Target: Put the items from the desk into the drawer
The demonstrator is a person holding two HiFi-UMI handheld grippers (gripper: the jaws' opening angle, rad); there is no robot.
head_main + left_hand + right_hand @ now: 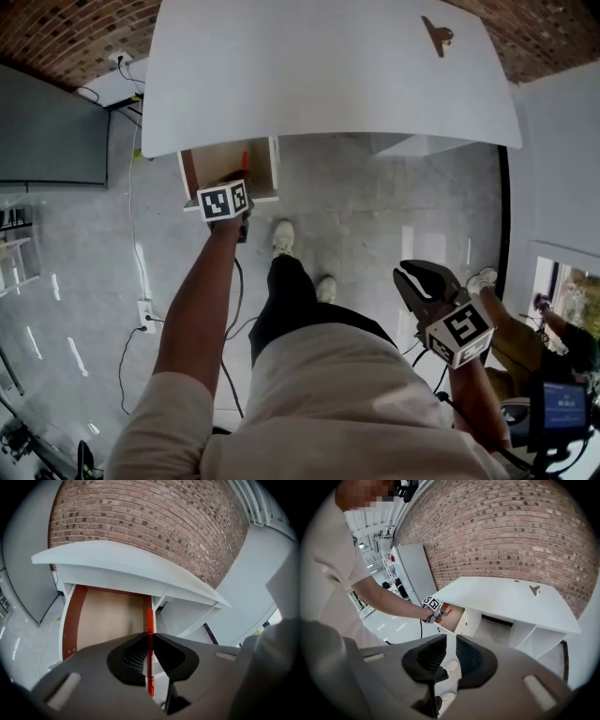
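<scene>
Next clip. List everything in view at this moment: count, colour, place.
desk: one, white, against the brick wall.
drawer: one, wood-lined, pulled open under the desk, at the head view's left.
pen: one, orange-red, over the drawer.
small object: one, brown, on the desk top, far right; too small to identify.
left gripper: jaws shut on the pen.
right gripper: jaws slightly apart, empty, back from the desk.

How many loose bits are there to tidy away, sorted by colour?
Red: 1, the slim red pen clamped in the left tongs.
Brown: 1, the small brown object lying on the white desk.
Total: 2.
</scene>
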